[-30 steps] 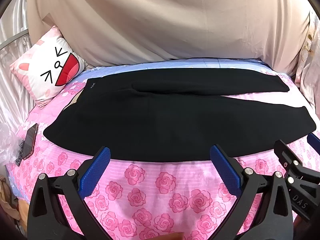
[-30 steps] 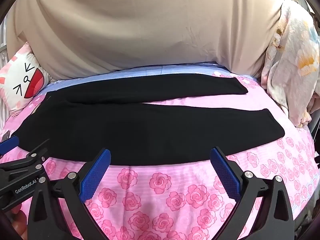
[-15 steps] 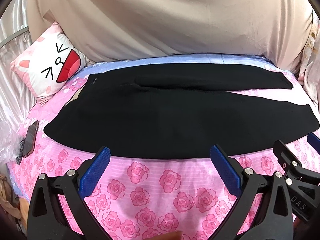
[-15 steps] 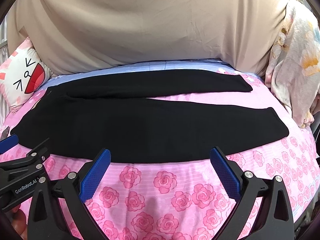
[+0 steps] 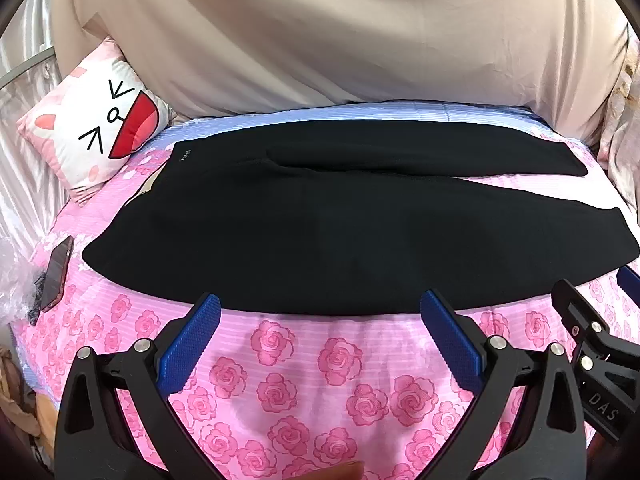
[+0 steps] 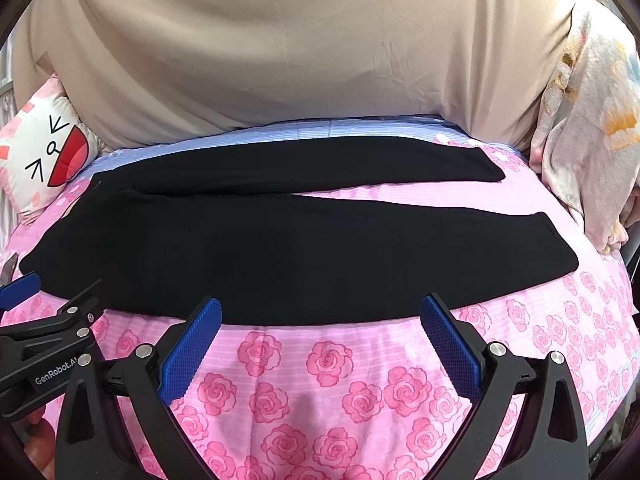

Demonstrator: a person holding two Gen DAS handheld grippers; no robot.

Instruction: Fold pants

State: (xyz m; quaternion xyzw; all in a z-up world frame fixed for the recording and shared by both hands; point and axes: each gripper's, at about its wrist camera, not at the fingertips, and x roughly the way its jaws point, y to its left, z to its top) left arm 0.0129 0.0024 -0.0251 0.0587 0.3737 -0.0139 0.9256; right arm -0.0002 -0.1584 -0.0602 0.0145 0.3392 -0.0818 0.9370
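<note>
Black pants (image 5: 320,232) lie flat across the pink rose-print bed (image 5: 304,380), waistband to the left, both legs running right and spread apart at the cuffs. They also show in the right wrist view (image 6: 288,256). My left gripper (image 5: 320,312) is open and empty, its blue pads just short of the near edge of the pants. My right gripper (image 6: 320,314) is open and empty, also at the near edge. Each gripper shows at the side of the other's view.
A cartoon-face pillow (image 5: 92,136) leans at the back left. A phone (image 5: 58,272) lies at the bed's left edge by crinkled plastic. A beige sheet (image 5: 340,40) hangs behind the bed. A floral blanket (image 6: 588,128) hangs at the right.
Both grippers have moved slightly forward toward the near edge of the pants. The pants have not moved.
</note>
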